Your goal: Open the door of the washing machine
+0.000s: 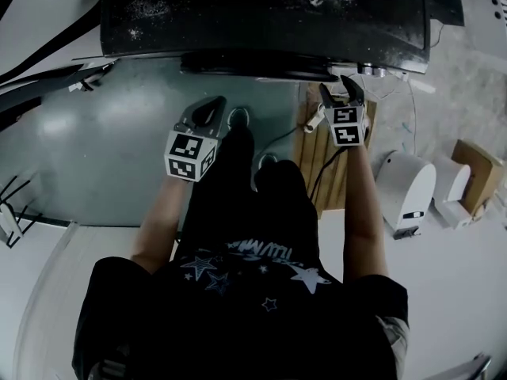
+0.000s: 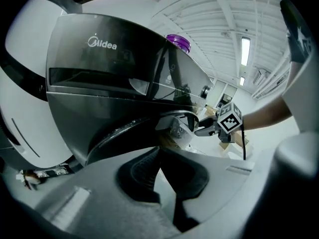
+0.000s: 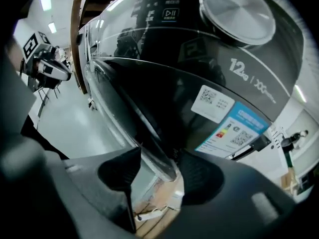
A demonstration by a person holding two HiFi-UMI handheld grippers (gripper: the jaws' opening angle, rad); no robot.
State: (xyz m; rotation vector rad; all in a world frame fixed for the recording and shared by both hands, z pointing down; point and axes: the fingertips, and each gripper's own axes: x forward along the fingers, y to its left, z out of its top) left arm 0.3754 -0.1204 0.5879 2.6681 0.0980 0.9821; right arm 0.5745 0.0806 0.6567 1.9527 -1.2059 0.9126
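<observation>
- Two forearms reach forward from a black star-printed shirt [image 1: 238, 287], each hand carrying a pair of tongs with a marker cube.
- Under and behind the right tongs [image 1: 341, 95] lies a wooden pallet [image 1: 333, 165], with a dark cable crossing it.
- To the outer side of the right tongs, well apart, stand two white rounded housings [image 1: 405, 187] and beyond them a cardboard box [image 1: 478, 169].
- The left tongs [image 2: 159, 151] are pressed together at the tips with nothing between them. They hang over the grey-green floor [image 1: 103, 157], beside the right tongs and just short of the machine.
- The right tongs are pinching the free edge of the door [image 3: 149, 108]. The dark rim runs between the two ribbed pads [image 3: 199, 180] and fills the gap.
- That door is dark, curved and glossy, and its gripped edge seems to stand slightly off the front.
- Beyond both tongs rises the washing machine [image 1: 261, 10], with a white body and a dark front.
- Past the right tongs, the front carries a blue-and-white label [image 3: 234, 128] and a round silver knob [image 3: 239, 11].
- Far above the left tongs, a purple cap [image 2: 178, 42] sits on top.
</observation>
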